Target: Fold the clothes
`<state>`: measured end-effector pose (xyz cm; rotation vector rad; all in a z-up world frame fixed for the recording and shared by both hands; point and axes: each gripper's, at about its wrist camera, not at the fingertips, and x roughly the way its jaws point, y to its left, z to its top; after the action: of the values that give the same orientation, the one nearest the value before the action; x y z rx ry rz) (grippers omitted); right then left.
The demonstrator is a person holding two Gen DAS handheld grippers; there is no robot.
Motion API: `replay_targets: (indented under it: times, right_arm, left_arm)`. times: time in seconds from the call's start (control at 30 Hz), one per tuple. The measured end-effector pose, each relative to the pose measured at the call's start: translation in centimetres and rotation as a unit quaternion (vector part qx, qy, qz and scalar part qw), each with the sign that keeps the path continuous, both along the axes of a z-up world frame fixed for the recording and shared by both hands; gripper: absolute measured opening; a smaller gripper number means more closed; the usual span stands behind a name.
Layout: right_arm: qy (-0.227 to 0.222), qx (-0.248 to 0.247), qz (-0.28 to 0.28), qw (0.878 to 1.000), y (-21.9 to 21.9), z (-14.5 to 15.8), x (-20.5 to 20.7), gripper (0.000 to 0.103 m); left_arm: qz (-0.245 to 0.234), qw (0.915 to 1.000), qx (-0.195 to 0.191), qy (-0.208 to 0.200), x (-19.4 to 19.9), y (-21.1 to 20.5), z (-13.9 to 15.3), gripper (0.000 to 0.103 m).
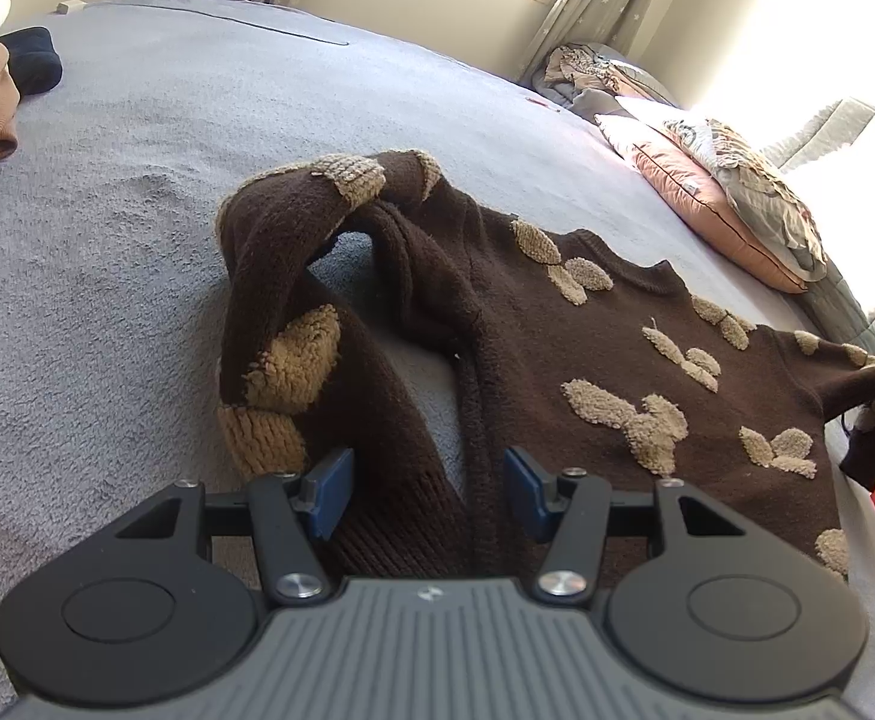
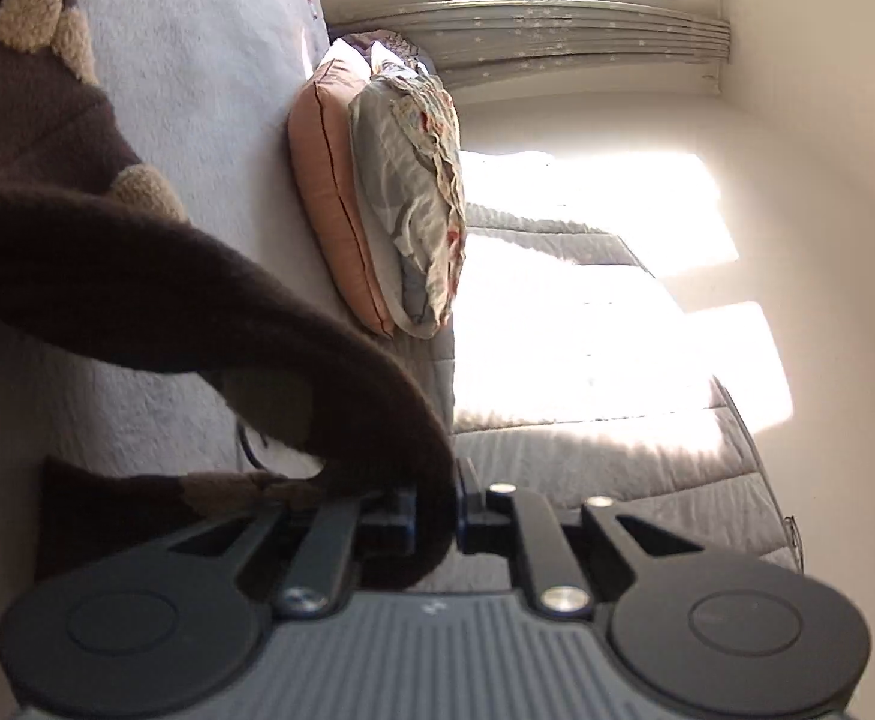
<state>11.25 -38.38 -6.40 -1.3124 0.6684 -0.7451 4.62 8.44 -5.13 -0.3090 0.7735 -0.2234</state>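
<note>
- The brown sweater (image 1: 587, 360) is lying spread on the grey bedspread (image 1: 137, 240), one sleeve (image 1: 269, 300) folded back beside the body.
- The left gripper (image 1: 428, 489) is hovering over the hem, jaws standing wide apart and gripping nothing.
- The right gripper (image 2: 434, 516) is pinching a lifted sweater fold, jaws closed tight on the fabric.
- Pillows (image 2: 377, 192) are lying near the bed edge.

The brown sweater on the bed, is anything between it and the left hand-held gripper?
Nothing visible. The left hand-held gripper is open, its blue pads either side of the brown sweater hem, on the grey bed.
</note>
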Motion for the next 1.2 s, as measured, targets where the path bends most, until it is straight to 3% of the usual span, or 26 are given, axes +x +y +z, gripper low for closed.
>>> replay_targets:
  times: [0.1,0.23,0.47,0.57,0.63,0.7,0.8,0.93,1.03,1.2]
  right_arm:
    - [0.031,-0.055,-0.017,0.998,-1.4,-0.9,-0.7,0.015]
    - [0.072,-0.063,-0.030,0.995,-2.2,-2.3,-2.2,0.040]
    - [0.078,0.051,-0.068,0.993,-2.8,-2.8,-5.3,0.047]
    - [0.046,0.137,-0.074,0.987,-3.0,-2.1,-6.7,0.047]
    - [0.018,0.207,-0.074,0.975,-2.7,-1.4,-8.0,0.047]
    - [-0.010,0.286,-0.070,0.956,-2.5,-0.4,-9.4,0.047]
    - [-0.039,0.398,-0.049,0.915,-1.7,0.7,-11.1,0.048]
    - [-0.043,0.508,-0.007,0.861,-0.1,1.4,-14.2,0.049]
    - [-0.038,0.584,0.028,0.810,1.1,2.1,-16.3,0.049]
    - [-0.017,0.692,0.060,0.720,3.6,2.5,-18.3,0.050]
  left_arm:
    - [-0.002,1.0000,-0.004,0.002,0.0,0.1,0.1,0.057]
    - [-0.012,0.9999,-0.004,0.006,-0.2,0.0,0.2,0.057]
    - [-0.037,0.9983,-0.035,0.028,-1.2,0.0,0.2,0.057]
    - [-0.047,0.9957,-0.066,0.046,-1.9,0.2,0.0,0.057]
    - [-0.056,0.9926,-0.089,0.062,-2.4,0.3,-0.2,0.057]
    - [-0.065,0.9873,-0.117,0.086,-2.5,0.3,-0.4,0.057]
    - [-0.070,0.9805,-0.139,0.120,-2.8,-0.1,-0.7,0.057]
    - [-0.072,0.9758,-0.150,0.141,-4.0,0.1,-0.7,0.057]
    - [-0.064,0.9690,-0.178,0.159,-5.0,1.0,-0.9,0.056]
    - [-0.038,0.9579,-0.217,0.184,-6.8,2.3,-1.4,0.045]
